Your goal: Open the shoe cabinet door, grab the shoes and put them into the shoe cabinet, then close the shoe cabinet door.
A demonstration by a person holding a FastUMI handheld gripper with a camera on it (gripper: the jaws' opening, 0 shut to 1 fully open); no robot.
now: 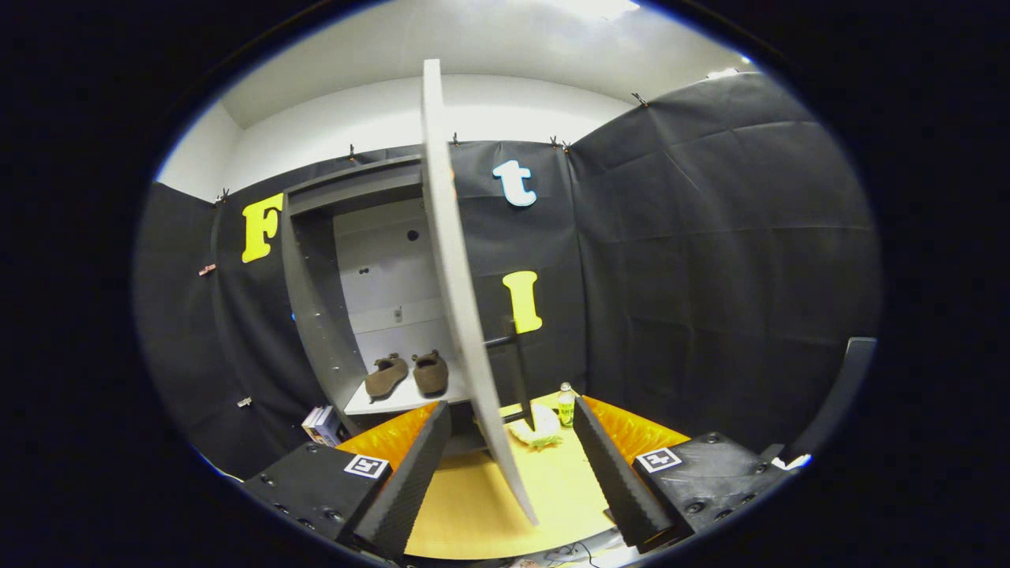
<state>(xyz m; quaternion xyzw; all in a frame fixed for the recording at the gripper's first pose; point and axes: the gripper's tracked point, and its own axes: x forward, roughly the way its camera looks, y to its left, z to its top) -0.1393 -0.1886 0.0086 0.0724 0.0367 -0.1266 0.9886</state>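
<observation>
So the gripper (511, 461) is held roughly level, pointing straight at the shoe cabinet (347, 260), with the camera looking along both fingers. The jaws are spread wide open and not gripping anything. The cabinet door (461, 300) stands swung out, edge-on to the camera, and its lower edge comes down right into the gap between the two fingers. It looks closer to neither one in particular, and I can't tell if it actually touches either finger; there seems to be space on both sides.

The fingers (410, 481) are wedge-shaped with a ribbed, grippy-looking texture on their inner faces, and each one sits on a blocky housing with a small square marker on top.

The door is a thin, flat, pale grey panel with a matte finish, bowed by the fisheye. The cabinet is a plain boxy thing, darker grey sides, lighter back panel with a couple of small holes.

The shoes (407, 374) are already inside, a pair of brown, soft suede-looking slip-ons sitting side by side on the pale shelf (394, 402), toes towards the back.

Beyond the fingers there's a yellow mat (489, 497) on the floor, a crumpled pale cloth (538, 431) and a small plastic bottle (566, 405) just beside it.
</observation>
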